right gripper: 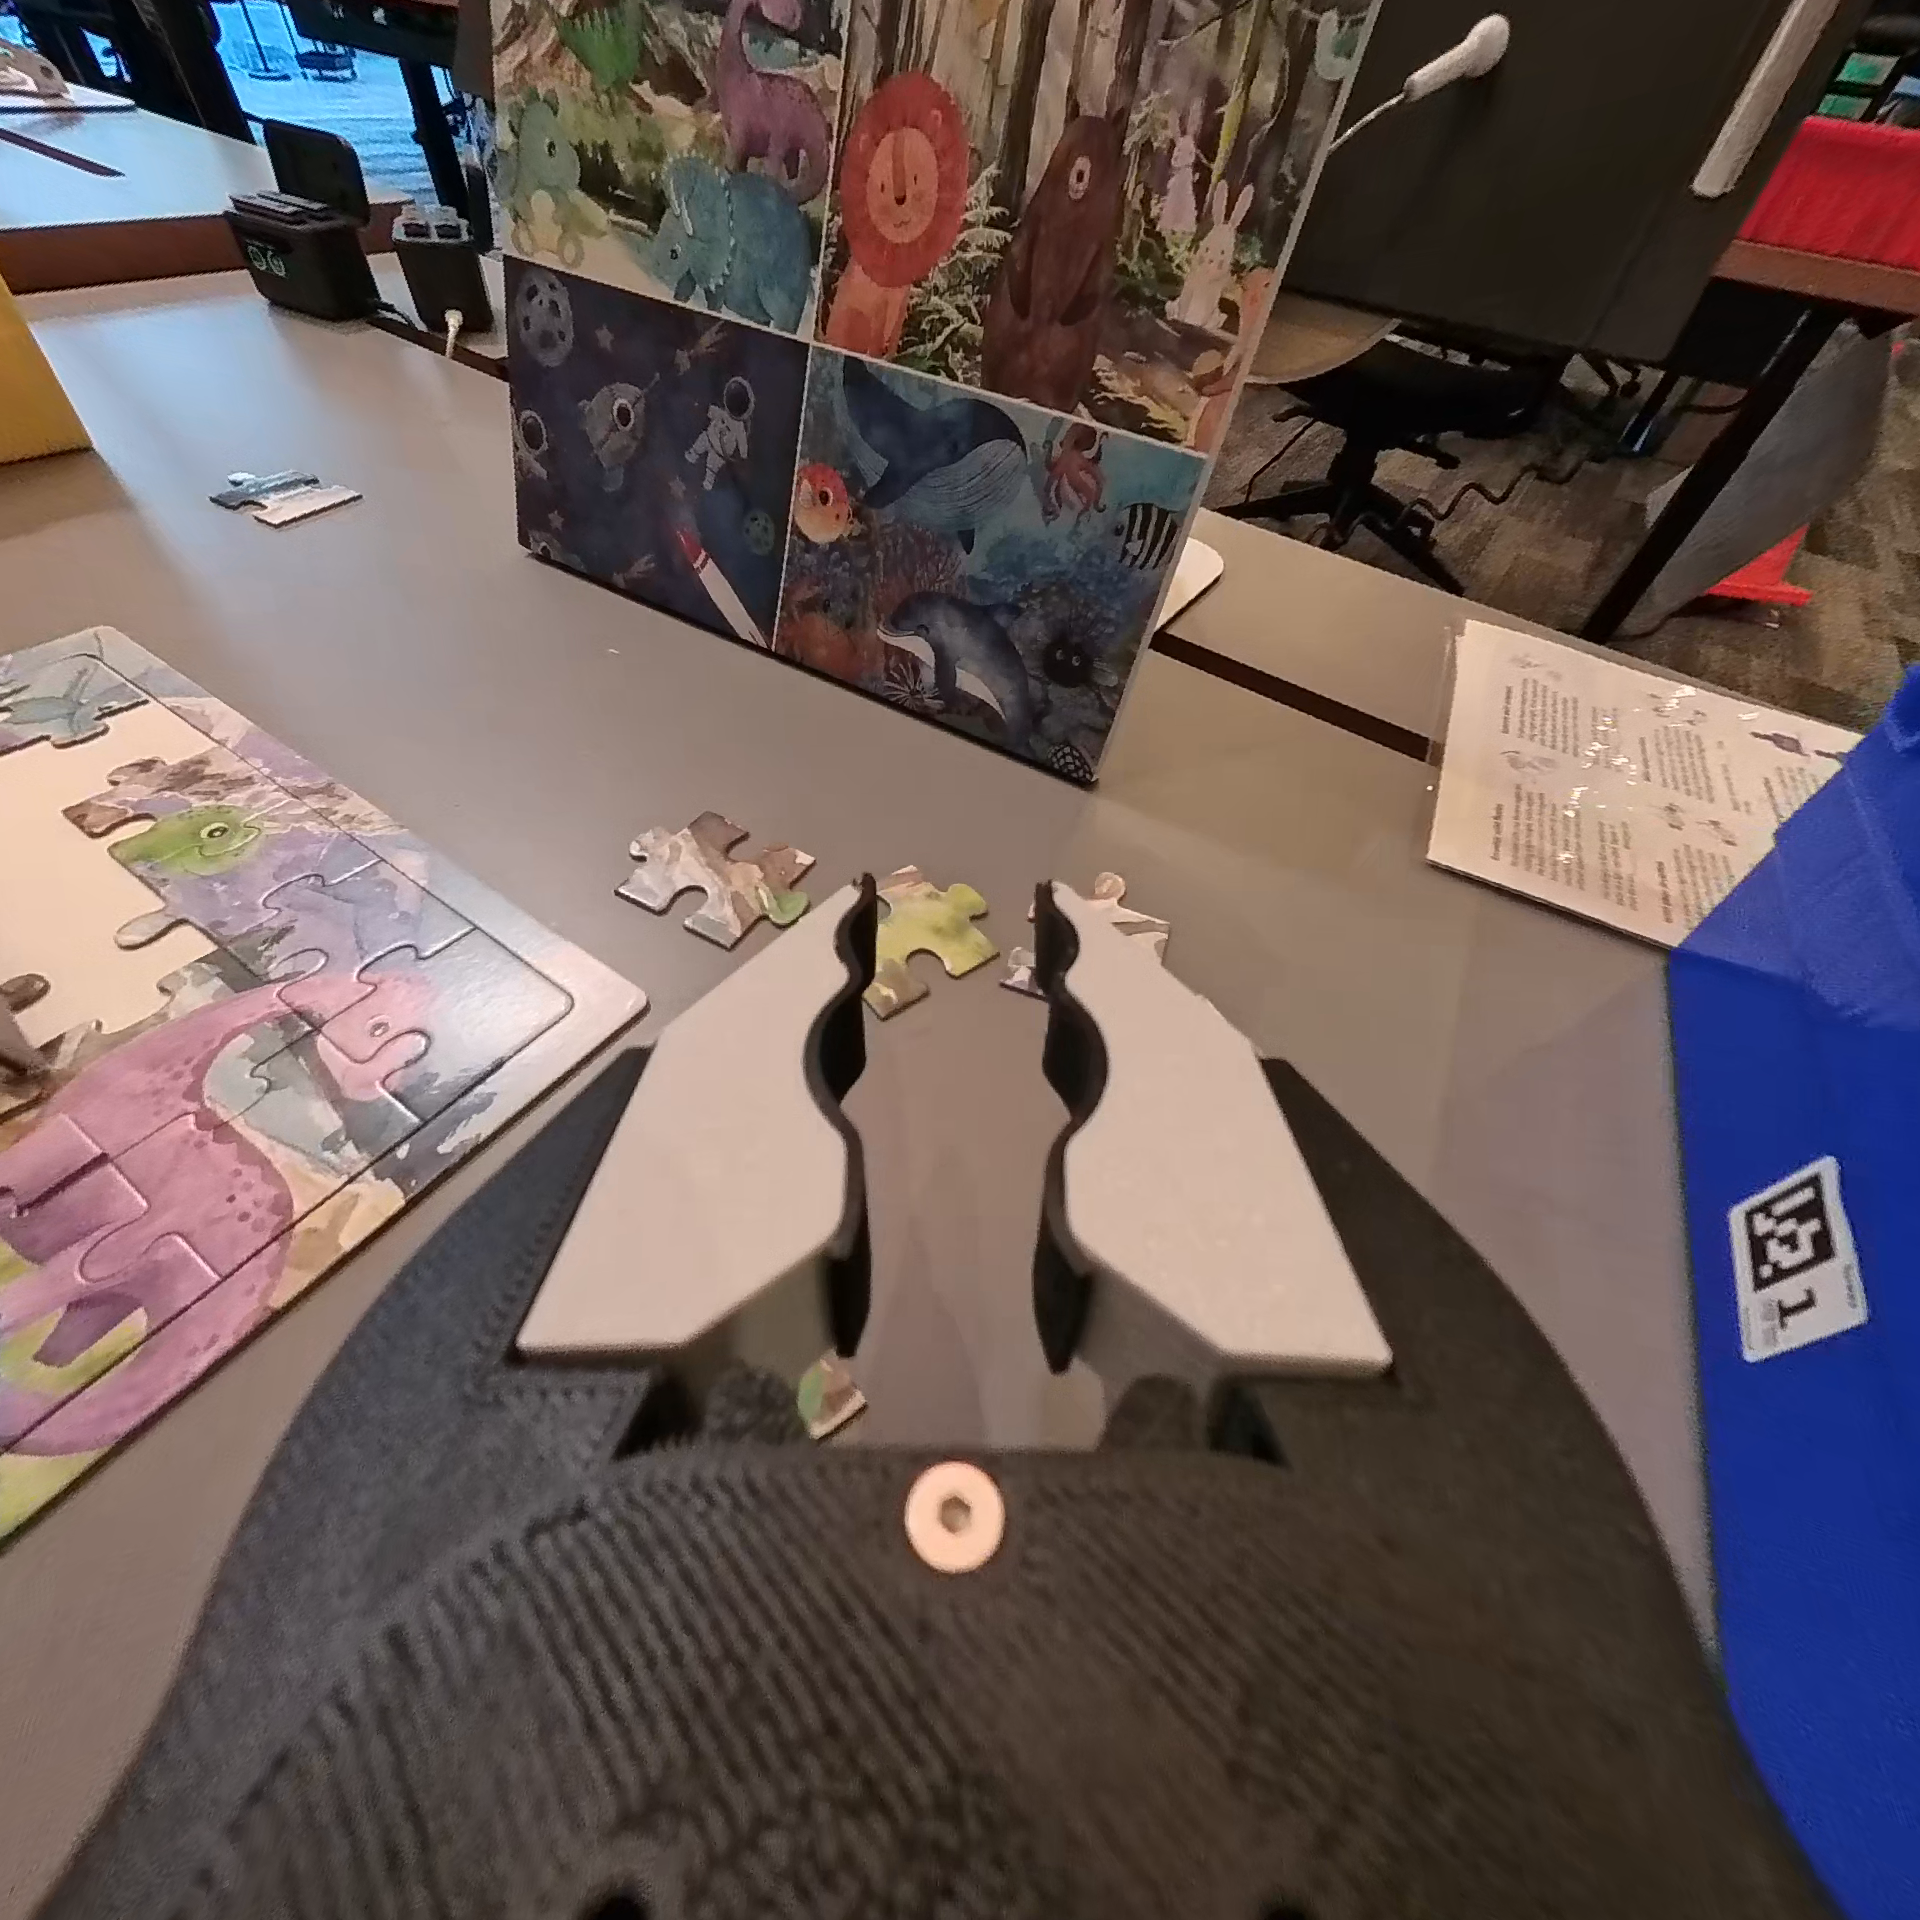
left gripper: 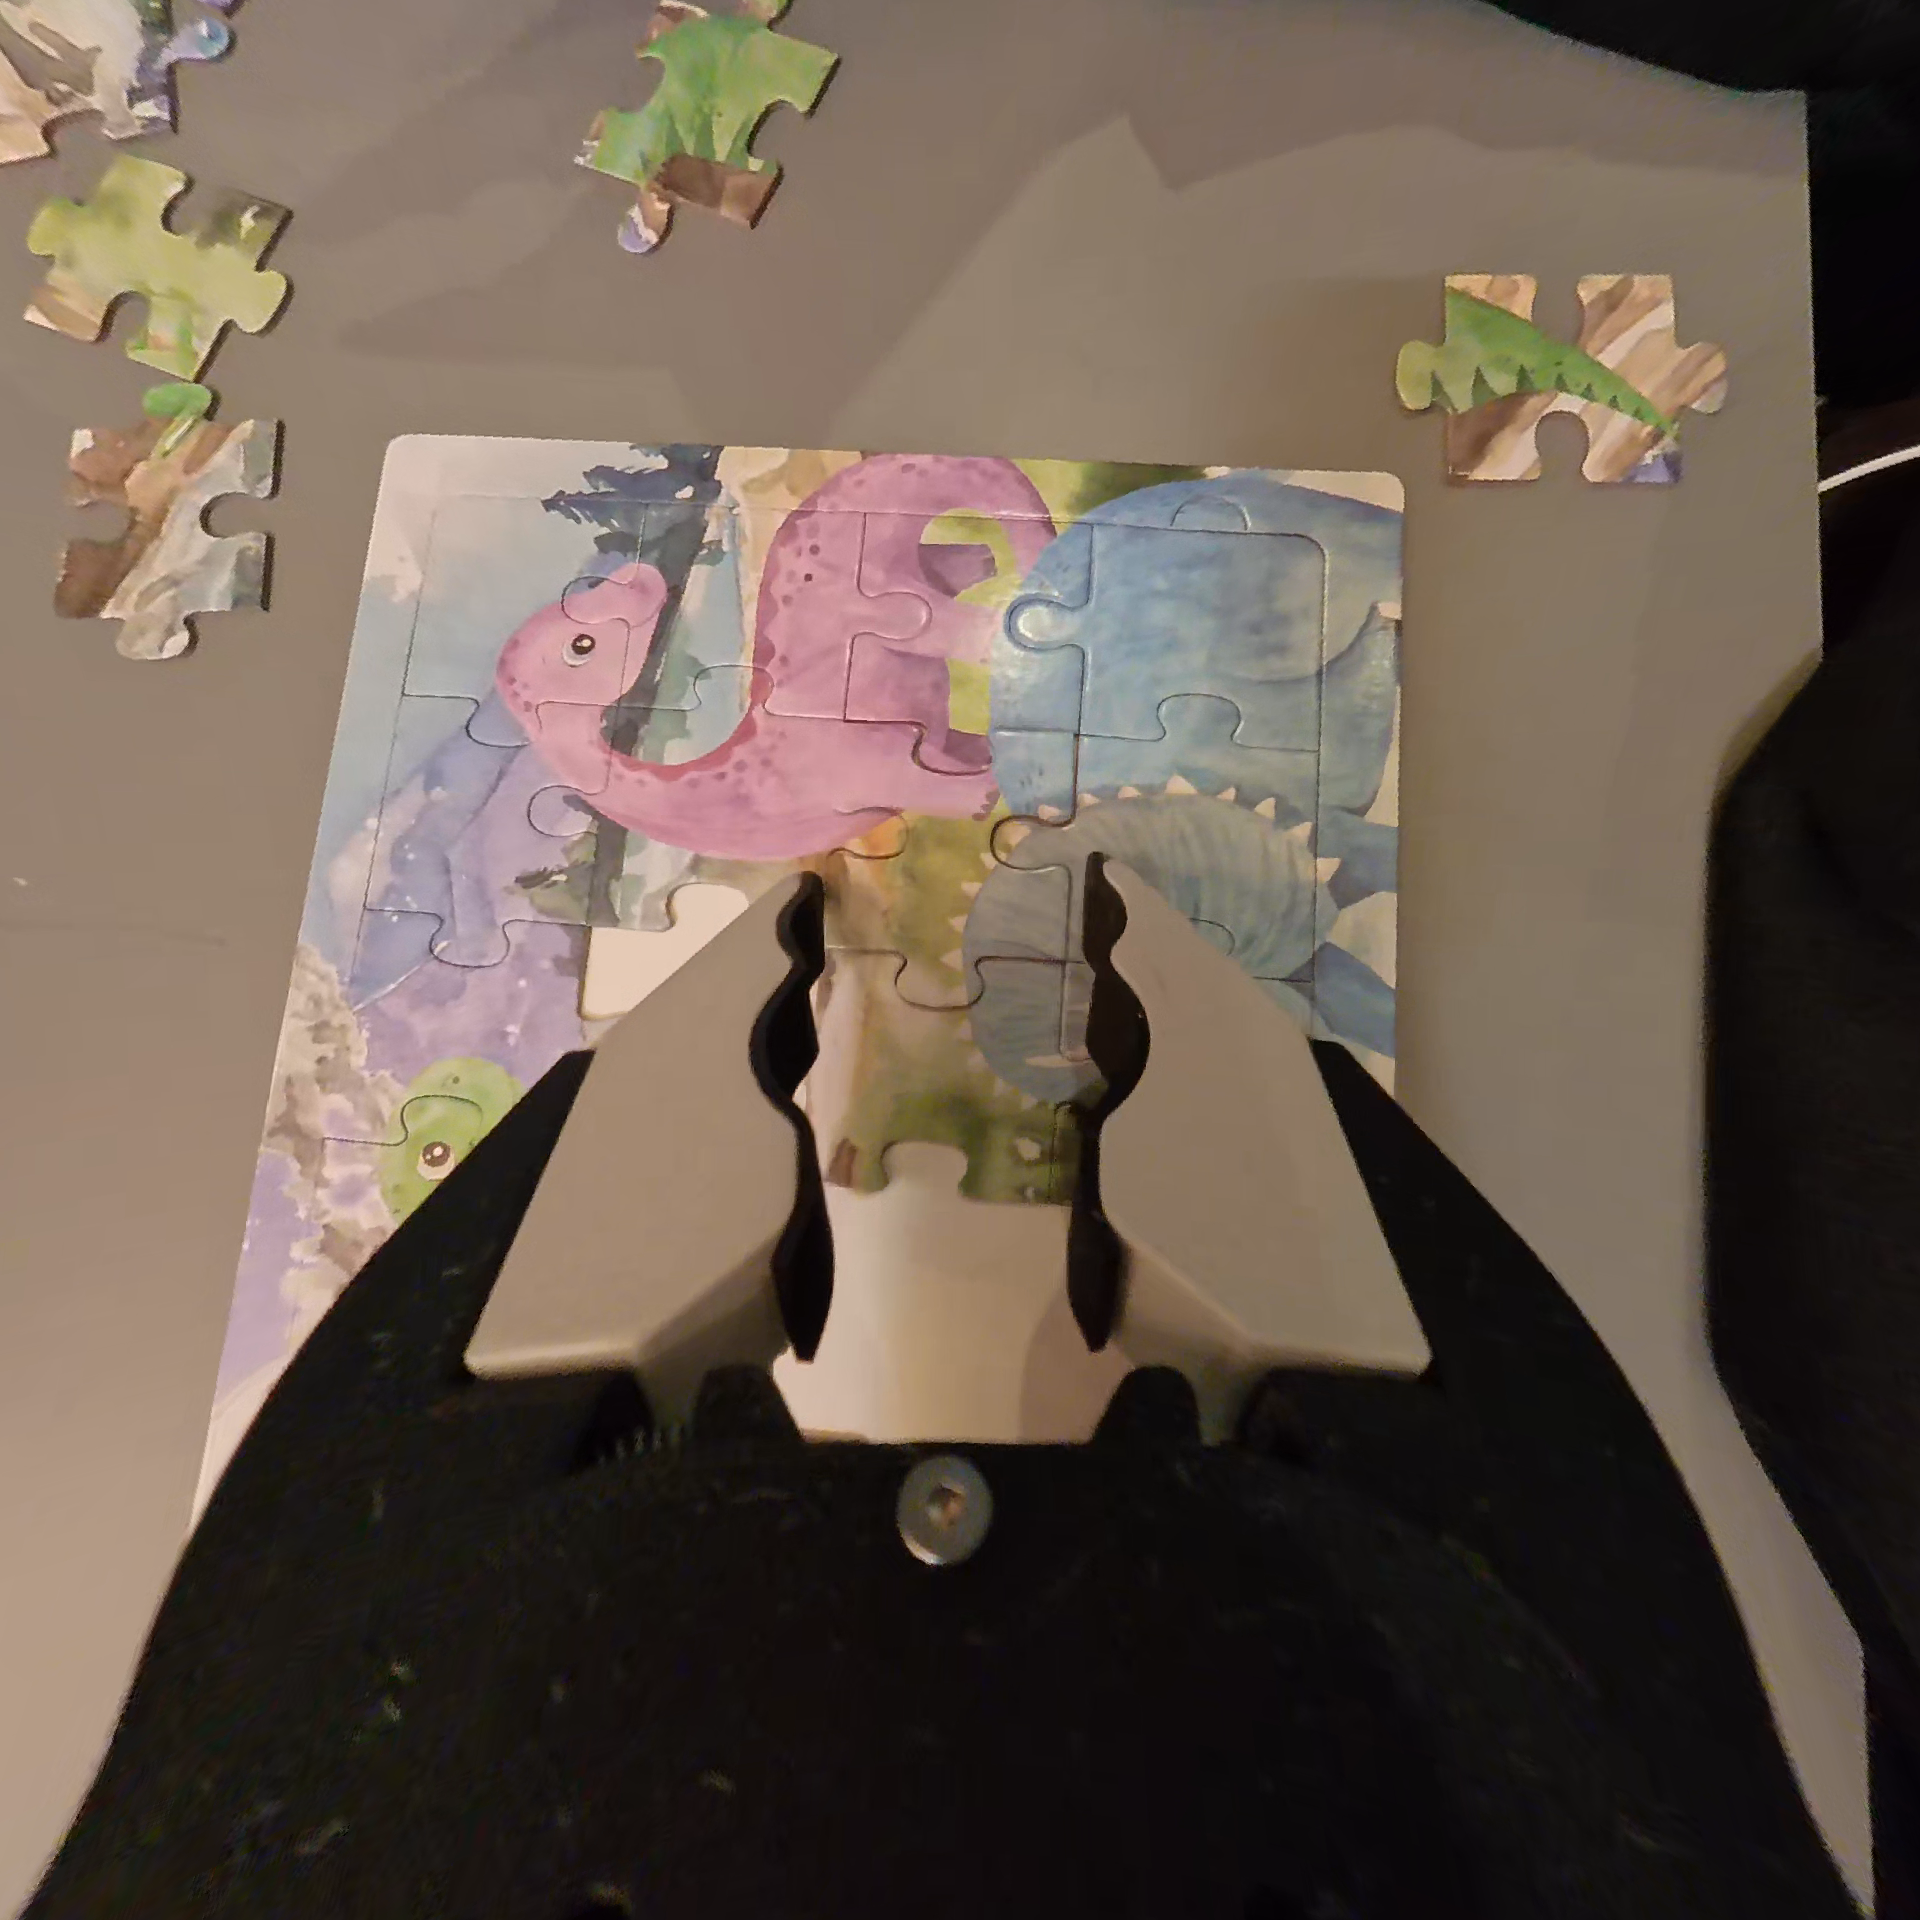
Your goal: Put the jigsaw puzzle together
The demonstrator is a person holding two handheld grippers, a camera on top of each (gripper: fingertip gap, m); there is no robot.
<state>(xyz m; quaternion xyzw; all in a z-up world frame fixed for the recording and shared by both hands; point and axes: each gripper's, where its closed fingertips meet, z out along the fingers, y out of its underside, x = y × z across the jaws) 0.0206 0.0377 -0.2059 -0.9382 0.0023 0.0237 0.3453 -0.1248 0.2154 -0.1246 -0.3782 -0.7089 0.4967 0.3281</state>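
Observation:
The puzzle board (left gripper: 395, 488) lies on the grey table with most pieces set: a pink dinosaur and a blue one. White empty slots (left gripper: 644, 966) show near its lower part. My left gripper (left gripper: 945, 873) hovers over the board, jaws apart, its fingers either side of a green-and-white piece (left gripper: 935, 1101) lying in the board. Loose pieces lie around: a green one (left gripper: 707, 114), a pale green one (left gripper: 156, 260), a brown-grey one (left gripper: 166, 530), and one with a green tail (left gripper: 1558, 379). My right gripper (right gripper: 951, 894) is open and empty, just short of a green piece (right gripper: 925, 935).
The puzzle box (right gripper: 862, 364) stands upright beyond the loose pieces (right gripper: 717, 878). A blue object with a marker tag (right gripper: 1818, 1247) is close on the right, and a leaflet in a plastic sleeve (right gripper: 1621, 779) lies behind it. Black devices (right gripper: 312, 249) sit at the far left. The grippers' ends are close to 25 cm from one another.

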